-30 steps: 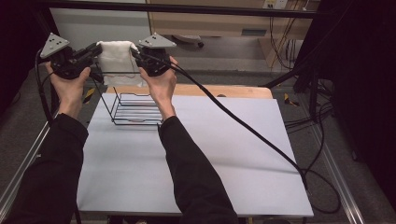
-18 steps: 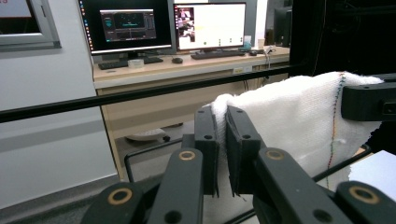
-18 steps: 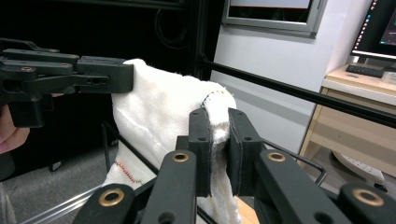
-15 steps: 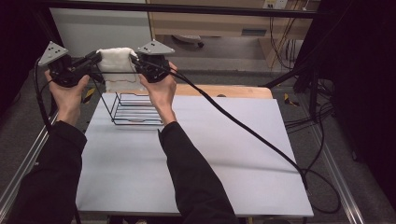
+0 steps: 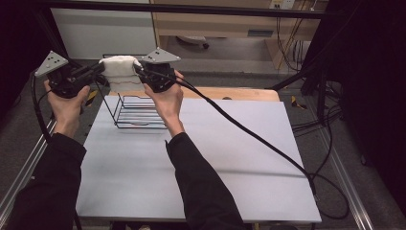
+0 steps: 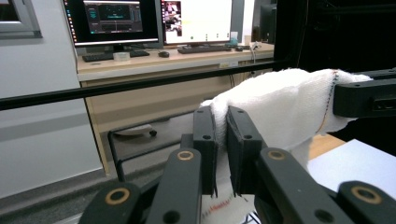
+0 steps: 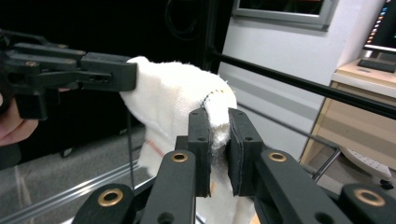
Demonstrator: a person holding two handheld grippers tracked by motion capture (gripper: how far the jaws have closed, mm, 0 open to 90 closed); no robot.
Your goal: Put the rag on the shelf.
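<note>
A white cloth (image 5: 118, 67) hangs stretched between my two grippers, held up above a black wire basket (image 5: 137, 111). My left gripper (image 5: 99, 70) is shut on the cloth's left end; in the left gripper view its jaws pinch a fold of the cloth (image 6: 280, 102). My right gripper (image 5: 137, 69) is shut on the right end, with the cloth (image 7: 177, 98) bunched between its jaws in the right gripper view. The cloth's lower part drapes down toward the basket.
The wire basket stands at the far left of the white table (image 5: 225, 143). A wooden board (image 5: 239, 93) lies along the table's far edge. A thick black cable (image 5: 249, 134) trails from the right gripper across the table. A desk with monitors (image 6: 154, 18) stands beyond.
Both grippers have come down and a little toward me with the cloth still stretched between them. The cloth hangs closer over the basket.
</note>
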